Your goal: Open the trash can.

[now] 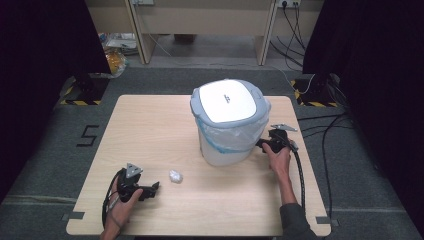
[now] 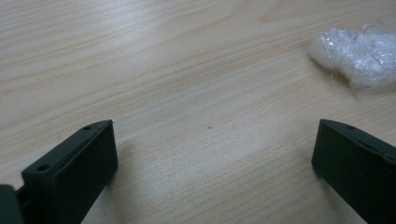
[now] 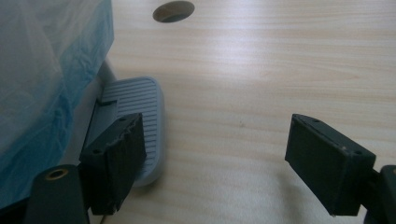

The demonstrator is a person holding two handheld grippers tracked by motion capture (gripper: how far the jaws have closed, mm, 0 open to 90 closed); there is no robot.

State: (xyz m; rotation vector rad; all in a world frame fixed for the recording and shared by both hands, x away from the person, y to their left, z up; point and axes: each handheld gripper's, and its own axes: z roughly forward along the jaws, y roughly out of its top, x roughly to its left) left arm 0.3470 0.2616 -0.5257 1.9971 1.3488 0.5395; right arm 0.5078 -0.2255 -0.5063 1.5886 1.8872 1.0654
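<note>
Hand-held gripper (image 2: pixel 212 154) near plastic wad (image 2: pixel 356 50)

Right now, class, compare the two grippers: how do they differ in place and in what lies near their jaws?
The left gripper sits near the table's front edge, beside the crumpled white wad; the right gripper is at the pedal bin, one jaw over its grey pedal. Both are open and hold nothing.

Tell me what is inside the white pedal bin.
A blue-edged plastic liner drapes out from under the shut lid of the bin. The lid hides whatever is inside.
</note>
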